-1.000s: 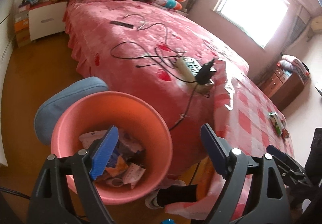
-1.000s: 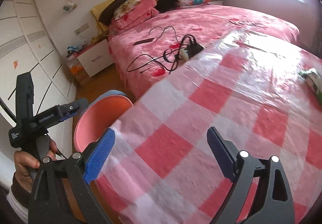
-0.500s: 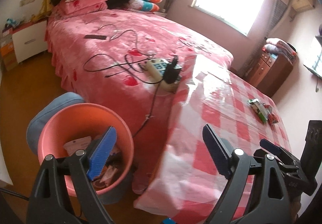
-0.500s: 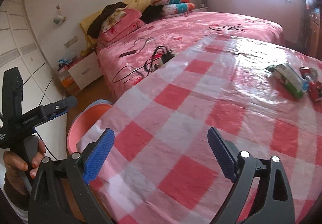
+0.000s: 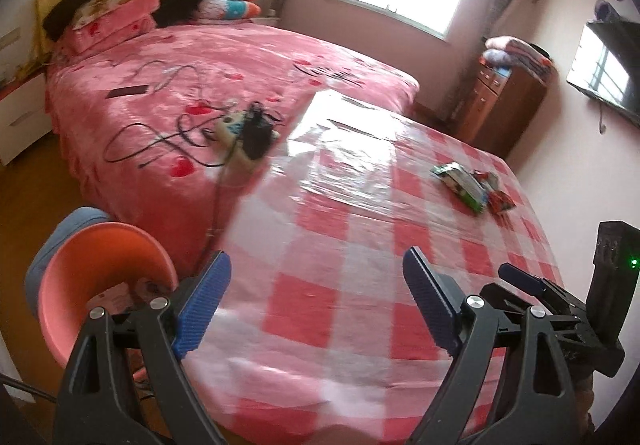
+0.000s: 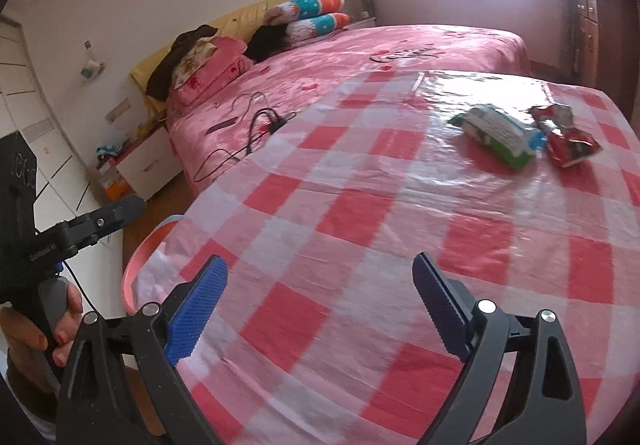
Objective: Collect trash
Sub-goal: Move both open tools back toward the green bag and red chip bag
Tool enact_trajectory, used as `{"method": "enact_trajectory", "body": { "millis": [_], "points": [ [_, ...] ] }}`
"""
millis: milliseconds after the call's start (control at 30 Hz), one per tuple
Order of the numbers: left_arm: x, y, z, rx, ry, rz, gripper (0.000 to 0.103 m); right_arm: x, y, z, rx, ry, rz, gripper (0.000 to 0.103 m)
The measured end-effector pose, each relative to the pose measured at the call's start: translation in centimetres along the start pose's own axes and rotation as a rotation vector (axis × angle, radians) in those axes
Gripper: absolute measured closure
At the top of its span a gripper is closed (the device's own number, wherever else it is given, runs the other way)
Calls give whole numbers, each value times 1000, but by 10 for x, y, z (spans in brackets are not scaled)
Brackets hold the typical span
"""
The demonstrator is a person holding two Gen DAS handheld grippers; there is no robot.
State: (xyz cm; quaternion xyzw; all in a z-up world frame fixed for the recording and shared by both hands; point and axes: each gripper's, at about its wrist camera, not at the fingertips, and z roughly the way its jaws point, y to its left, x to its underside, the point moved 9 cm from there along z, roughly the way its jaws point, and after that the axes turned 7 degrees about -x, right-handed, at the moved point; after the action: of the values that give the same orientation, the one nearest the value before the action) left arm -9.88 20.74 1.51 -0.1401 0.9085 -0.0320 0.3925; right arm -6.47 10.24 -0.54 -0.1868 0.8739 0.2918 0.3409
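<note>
wrappers, green (image 6: 498,135) and red (image 6: 568,135), lie touching, so one grab may drag both. left gripper (image 5: 316,305) and right gripper (image 6: 320,303) gape wide, empty.

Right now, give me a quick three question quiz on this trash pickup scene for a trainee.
1. True or false: the left claw is open with nothing between its pads.
2. How many wrappers lie on the checked tablecloth? A) one B) two C) four
3. Fill in: the pink bin stands on the ____ beside the table.

Key: 1 true. 2 B: a green wrapper and a red wrapper. 3 floor.
</note>
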Motion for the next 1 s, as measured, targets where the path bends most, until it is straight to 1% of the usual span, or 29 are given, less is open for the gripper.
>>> {"method": "enact_trajectory", "body": {
  "millis": [100, 367, 467, 600, 667, 767, 833, 933, 1000],
  "points": [
    [1, -23, 2, 12, 11, 29, 15, 1, -16, -12, 1, -8, 32, 10],
    [2, -75, 18, 28, 45, 97, 15, -3, -71, -40, 68, -31, 85, 10],
    [-2, -95, 26, 30, 54, 116, 15, -11, -100, -52, 87, -44, 124, 10],
    [-7, -125, 37, 53, 65, 133, 15, -24, -141, -61, 121, -52, 170, 10],
    [-10, -138, 45, 73, 80, 130, 15, -31, -162, -63, 124, -62, 200, 10],
    [-17, -158, 62, 113, 117, 95, 15, -44, -195, -62, 128, -77, 243, 10],
    [-20, -169, 73, 133, 137, 72, 15, -55, -214, -58, 110, -87, 277, 10],
    [-23, -188, 91, 144, 158, 59, 15, -70, -234, -49, 89, -98, 308, 10],
    [-25, -199, 105, 144, 176, 54, 15, -80, -240, -42, 94, -102, 303, 10]
  ]
}}
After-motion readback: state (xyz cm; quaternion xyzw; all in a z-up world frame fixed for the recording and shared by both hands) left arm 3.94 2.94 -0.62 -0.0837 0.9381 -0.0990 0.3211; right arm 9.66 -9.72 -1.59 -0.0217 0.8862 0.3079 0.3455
